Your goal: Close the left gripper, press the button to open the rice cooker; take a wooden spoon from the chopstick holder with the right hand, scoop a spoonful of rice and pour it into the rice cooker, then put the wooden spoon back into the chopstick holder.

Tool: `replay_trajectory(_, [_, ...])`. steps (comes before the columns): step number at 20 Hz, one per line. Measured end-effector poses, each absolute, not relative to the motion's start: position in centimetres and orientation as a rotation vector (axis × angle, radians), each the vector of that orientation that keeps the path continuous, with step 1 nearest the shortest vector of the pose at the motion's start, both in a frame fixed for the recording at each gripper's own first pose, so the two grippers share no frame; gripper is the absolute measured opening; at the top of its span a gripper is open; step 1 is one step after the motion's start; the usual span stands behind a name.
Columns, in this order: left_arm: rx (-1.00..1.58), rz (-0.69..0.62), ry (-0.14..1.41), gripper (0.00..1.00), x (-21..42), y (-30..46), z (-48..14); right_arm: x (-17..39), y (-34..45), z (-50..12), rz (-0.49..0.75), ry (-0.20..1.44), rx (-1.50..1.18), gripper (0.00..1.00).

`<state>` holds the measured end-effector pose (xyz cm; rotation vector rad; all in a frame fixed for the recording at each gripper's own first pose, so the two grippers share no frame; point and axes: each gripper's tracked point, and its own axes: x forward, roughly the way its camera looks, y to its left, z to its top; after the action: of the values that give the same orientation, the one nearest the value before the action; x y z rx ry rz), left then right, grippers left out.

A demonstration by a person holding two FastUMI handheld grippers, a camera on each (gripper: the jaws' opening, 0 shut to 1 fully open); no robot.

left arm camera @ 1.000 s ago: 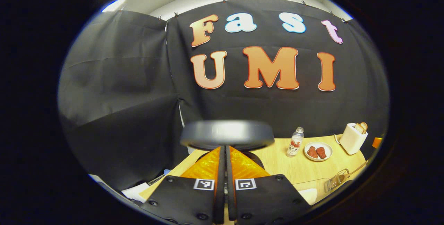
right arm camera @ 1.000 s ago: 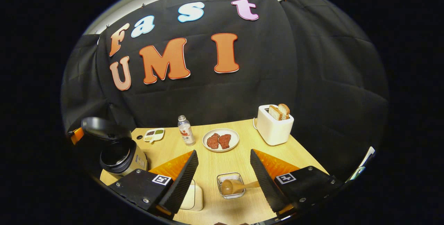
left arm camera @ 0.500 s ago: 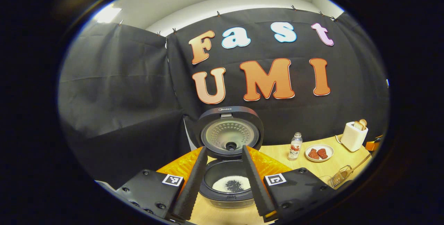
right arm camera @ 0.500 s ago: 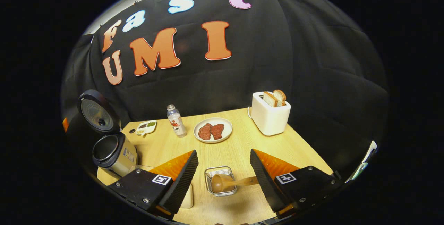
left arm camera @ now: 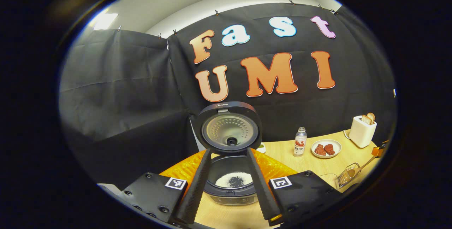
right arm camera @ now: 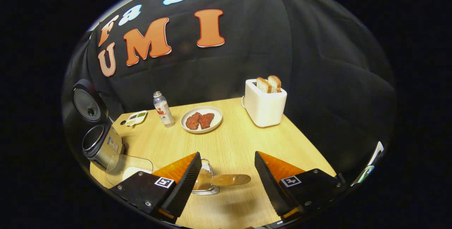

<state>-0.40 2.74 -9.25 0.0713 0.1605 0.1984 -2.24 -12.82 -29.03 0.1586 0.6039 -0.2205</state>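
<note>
The rice cooker (left arm camera: pixel 231 190) stands open, its lid (left arm camera: pixel 229 126) upright and white rice with a dark patch in its pot. My left gripper (left arm camera: pixel 229 188) is open just in front of it, a finger on each side of the pot in the left gripper view. The cooker (right arm camera: pixel 100 146) also shows at the far left of the right gripper view. The wooden spoon (right arm camera: pixel 226 180) leans out of the wire chopstick holder (right arm camera: pixel 209 186). My right gripper (right arm camera: pixel 227 183) is open around the spoon's handle, which lies nearer the left finger without being pressed.
A clear container of rice (right arm camera: pixel 129 167) sits beside the cooker. A bottle (right arm camera: pixel 163 109), a plate of meat (right arm camera: pixel 201 119), a small sectioned dish (right arm camera: pixel 136 118) and a white toaster with bread (right arm camera: pixel 265 103) stand toward the back of the wooden table (right arm camera: pixel 240 140).
My left gripper went from shut to open and drew back from the cooker, whose lid swung fully up. My right gripper moved down to the holder, so the spoon handle now lies between its fingers.
</note>
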Motion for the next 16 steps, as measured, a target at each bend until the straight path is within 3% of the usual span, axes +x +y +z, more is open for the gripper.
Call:
replay_trajectory(1, [0.08,0.196,0.157,0.67,-0.6,2.3,-9.0,-2.5,-12.8,-30.0,-0.217,0.619,0.177,0.94])
replay_trajectory(5, [0.118,0.2,0.159,0.67,-1.6,1.1,-8.4,-2.5,-11.5,-32.8,-0.179,0.66,0.28,0.93])
replay_trajectory(8, [0.146,0.207,0.174,0.75,-2.6,0.4,-8.8,-2.0,-10.7,-34.1,-0.151,0.669,0.356,0.88])
replay_trajectory(10, [0.161,0.203,0.192,0.8,-3.3,0.2,-9.1,-1.3,-10.3,-34.3,-0.148,0.66,0.398,0.72])
replay_trajectory(13, [0.172,0.204,0.195,0.82,-3.9,0.7,-9.1,-0.3,-9.1,-33.7,-0.112,0.635,0.443,0.39])
replay_trajectory(16, [0.154,0.191,0.194,0.82,-3.8,0.9,-9.0,0.4,-7.7,-33.3,-0.085,0.636,0.455,0.27])
